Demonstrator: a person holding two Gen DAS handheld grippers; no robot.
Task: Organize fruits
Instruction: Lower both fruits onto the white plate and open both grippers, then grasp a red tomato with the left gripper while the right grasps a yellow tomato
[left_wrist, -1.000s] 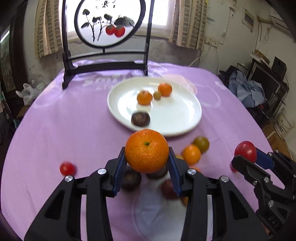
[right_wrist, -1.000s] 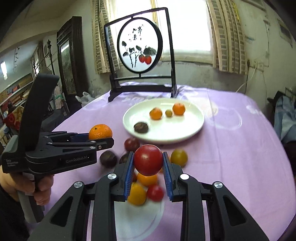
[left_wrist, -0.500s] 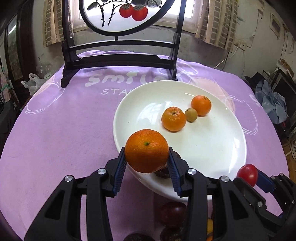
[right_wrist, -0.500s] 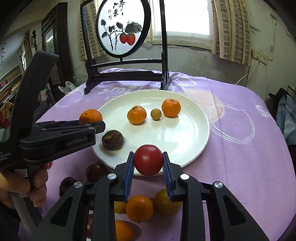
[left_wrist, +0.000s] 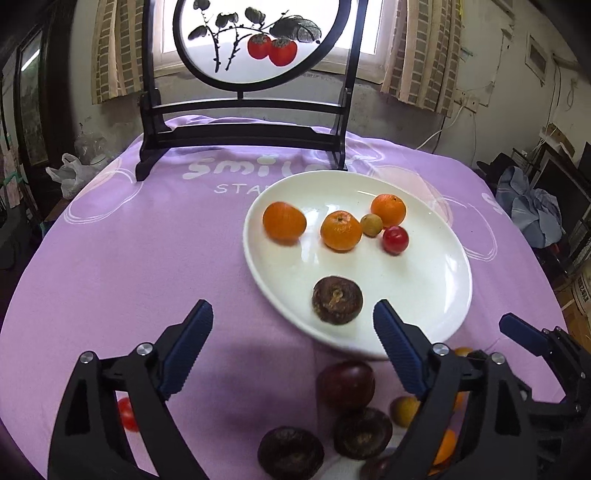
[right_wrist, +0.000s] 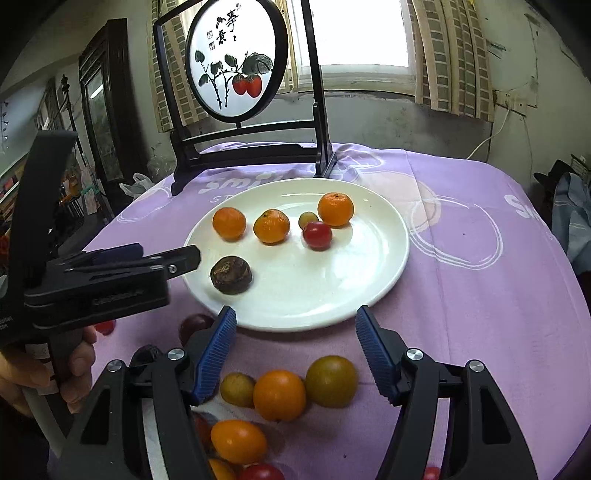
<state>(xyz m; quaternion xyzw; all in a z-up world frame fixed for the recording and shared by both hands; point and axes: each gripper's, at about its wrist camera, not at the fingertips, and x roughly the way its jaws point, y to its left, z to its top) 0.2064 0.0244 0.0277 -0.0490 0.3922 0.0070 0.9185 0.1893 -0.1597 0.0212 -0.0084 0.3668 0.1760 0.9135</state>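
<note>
Fruits are lying in two groups on the purple-covered bench. Sitting on the white plate are three oranges, the leftmost orange near the rim, a red tomato touching a small green fruit, and a dark brown fruit near the front edge. More loose fruit is lying in front of the plate, including an orange one and a greenish one. Both the left gripper and the right gripper are hanging wide apart, holding nothing, just short of the plate's near rim.
</note>
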